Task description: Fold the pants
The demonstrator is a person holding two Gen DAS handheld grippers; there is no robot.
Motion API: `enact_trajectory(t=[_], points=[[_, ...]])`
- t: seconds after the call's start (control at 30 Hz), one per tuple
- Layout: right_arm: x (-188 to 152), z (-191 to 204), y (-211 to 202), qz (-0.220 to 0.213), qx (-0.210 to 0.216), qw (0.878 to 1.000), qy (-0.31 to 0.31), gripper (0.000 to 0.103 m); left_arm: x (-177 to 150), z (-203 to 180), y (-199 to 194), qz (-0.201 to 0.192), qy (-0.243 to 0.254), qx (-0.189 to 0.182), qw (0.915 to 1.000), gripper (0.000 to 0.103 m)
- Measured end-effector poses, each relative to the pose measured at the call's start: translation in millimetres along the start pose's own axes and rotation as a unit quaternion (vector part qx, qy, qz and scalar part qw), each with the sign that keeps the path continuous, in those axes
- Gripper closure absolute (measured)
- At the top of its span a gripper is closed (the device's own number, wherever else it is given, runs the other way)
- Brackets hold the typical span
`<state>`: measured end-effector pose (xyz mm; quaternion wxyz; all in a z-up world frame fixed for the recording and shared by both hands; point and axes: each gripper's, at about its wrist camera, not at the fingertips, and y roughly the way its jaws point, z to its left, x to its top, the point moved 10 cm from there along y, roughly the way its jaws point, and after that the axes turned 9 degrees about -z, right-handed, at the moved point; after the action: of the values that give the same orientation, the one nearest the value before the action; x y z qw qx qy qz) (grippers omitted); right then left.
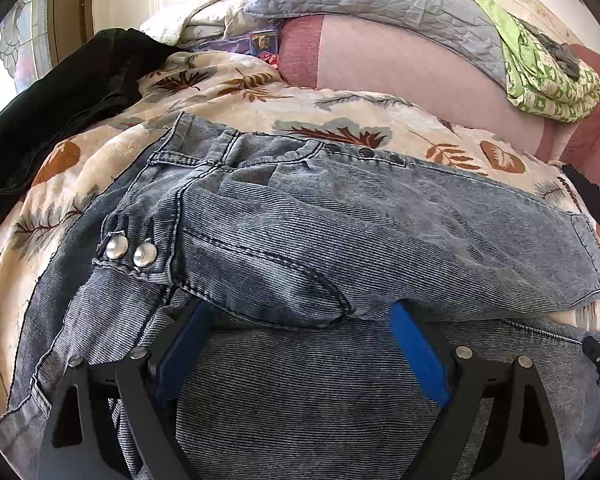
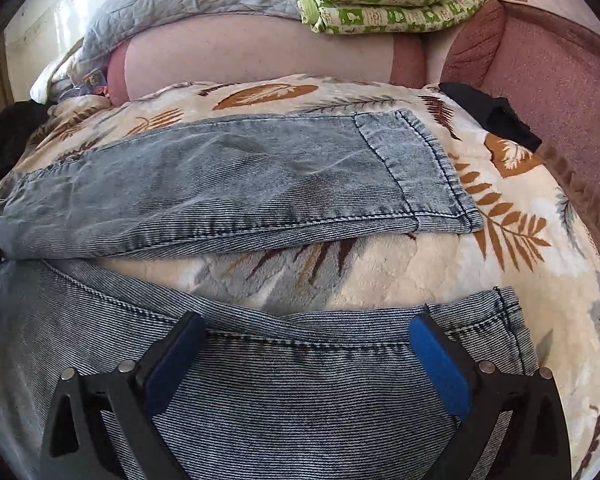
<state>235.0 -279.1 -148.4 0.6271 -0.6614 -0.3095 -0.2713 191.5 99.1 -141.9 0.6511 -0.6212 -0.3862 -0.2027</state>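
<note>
Here the jeans [image 1: 300, 216] lie spread on the leaf-print blanket [image 1: 100, 152], waistband left, cuffs right. The left gripper [image 1: 300, 320] and right gripper [image 2: 308, 332] both gape wide above the near leg, holding nothing. Pinching only the top denim layer would likely skew the fold.

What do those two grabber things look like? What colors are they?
Both look the same. The left gripper and right gripper each have black angular arms with triangle-shaped cutouts, round silver bolts at the joints, and two flat fingers covered in bright blue pads. No cables or sleeves show.
</note>
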Motion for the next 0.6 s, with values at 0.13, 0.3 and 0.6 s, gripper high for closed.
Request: enact_trajectory(t=[0.13, 0.3, 0.6], points=[[0.2, 0.3, -0.1, -0.001, 0.000, 1.000, 0.000, 0.000, 1.2, -0.4, -1.3, -0.006, 0.005, 0.005, 1.0000, 0.011], [0.5, -0.2, 0.1, -0.002, -0.001, 1.000, 0.000, 0.000, 0.8, 1.9, -0.9, -0.005, -0.001, 0.004, 1.0000, 0.011], [-0.3, 0.0, -2.0, -0.002, 0.005, 1.000, 0.002, 0.000, 10.7, 2.3, -20.4, -0.047, -0.003, -0.002, 0.9989, 0.011]])
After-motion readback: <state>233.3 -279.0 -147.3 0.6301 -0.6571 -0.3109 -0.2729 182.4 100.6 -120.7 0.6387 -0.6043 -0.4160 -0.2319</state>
